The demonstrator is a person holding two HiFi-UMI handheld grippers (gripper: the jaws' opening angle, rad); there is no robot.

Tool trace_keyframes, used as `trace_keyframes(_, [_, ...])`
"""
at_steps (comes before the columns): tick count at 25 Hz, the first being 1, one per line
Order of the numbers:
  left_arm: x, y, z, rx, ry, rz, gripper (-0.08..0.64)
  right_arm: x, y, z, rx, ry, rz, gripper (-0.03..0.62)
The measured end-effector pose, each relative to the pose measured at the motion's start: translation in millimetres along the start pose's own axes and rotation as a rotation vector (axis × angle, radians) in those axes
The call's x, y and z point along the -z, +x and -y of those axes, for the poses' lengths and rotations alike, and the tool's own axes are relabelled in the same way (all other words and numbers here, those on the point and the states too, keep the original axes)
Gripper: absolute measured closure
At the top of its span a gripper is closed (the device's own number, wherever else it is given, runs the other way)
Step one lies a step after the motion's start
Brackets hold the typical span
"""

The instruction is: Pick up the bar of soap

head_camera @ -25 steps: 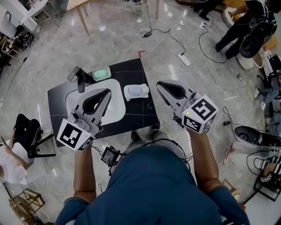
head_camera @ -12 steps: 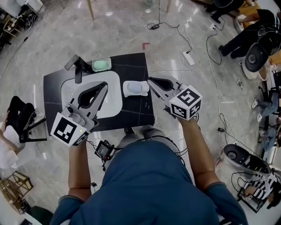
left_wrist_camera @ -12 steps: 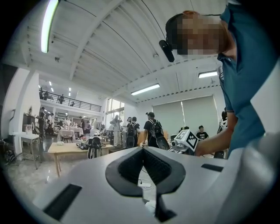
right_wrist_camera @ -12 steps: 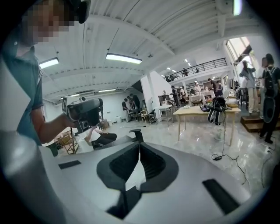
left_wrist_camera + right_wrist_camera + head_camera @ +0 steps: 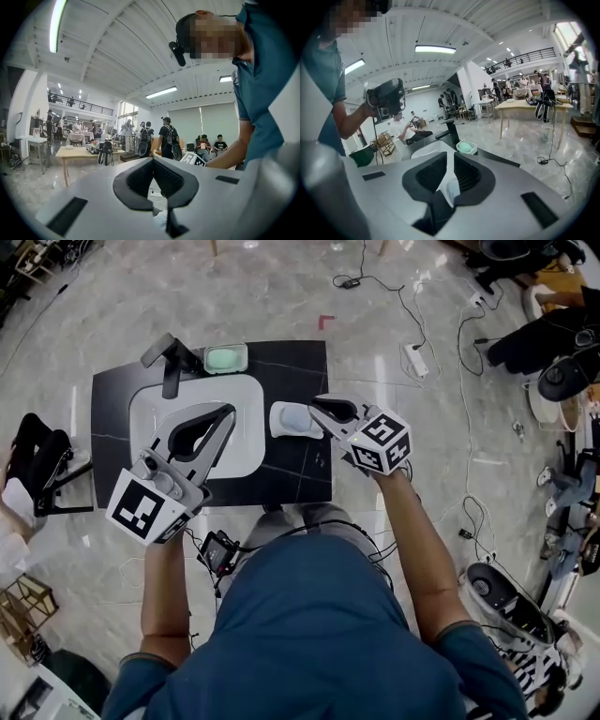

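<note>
Over the table (image 5: 300, 474), the right gripper (image 5: 317, 409) has dropped beside the soap (image 5: 289, 420). Its fingers are just parting, still narrow, and hold nothing. The grasp looks imminent; the left gripper (image 5: 225, 414) has its fingers together.

Soap bar (image 5: 292, 418): pale blue-white, rounded, lying flat in a white dish (image 5: 277, 427) on the black tabletop (image 5: 291, 470), just R of the white basin (image 5: 246, 442).
</note>
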State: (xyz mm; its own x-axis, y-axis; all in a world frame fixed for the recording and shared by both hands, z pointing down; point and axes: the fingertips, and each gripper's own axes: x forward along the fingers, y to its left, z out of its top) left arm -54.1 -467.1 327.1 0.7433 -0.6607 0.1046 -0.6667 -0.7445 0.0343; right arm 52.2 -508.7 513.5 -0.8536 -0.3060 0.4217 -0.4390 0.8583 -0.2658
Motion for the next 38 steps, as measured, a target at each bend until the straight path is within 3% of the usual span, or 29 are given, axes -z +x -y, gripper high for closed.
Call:
trace_keyframes(3, [5.3, 1.2, -4.5, -0.009, -0.011, -0.009, 0.557, 17.5, 16.7, 5.7, -0.025, 0.004, -0.052, 0.492])
trace_keyframes(16, [25.0, 4.9, -17.9, -0.042, -0.054, -0.034, 0.557, 97.4, 70.5, 15.9, -0.104, -0.092, -0.313, 0.346])
trace_keyframes(25, [35.1, 3.6, -22.1, -0.059, -0.074, -0.044, 0.557, 133.9, 91.8, 17.6, -0.141, -0.178, -0.440, 0.331])
trace_keyframes(29, [46.3, -0.2, -19.0, -0.060, -0.086, -0.098, 0.557, 141.7, 94.0, 16.4, -0.160, -0.252, -0.471, 0.330])
trace_keyframes(33, [41.5, 3.1, -23.0, -0.063, -0.084, -0.053, 0.557, 142.1, 93.7, 19.0, -0.160, -0.357, -0.510, 0.330])
trace_keyframes(38, [45.7, 0.7, -22.5, -0.064, -0.089, -0.053, 0.557, 141.0, 94.7, 17.8, -0.149, -0.388, -0.533, 0.331])
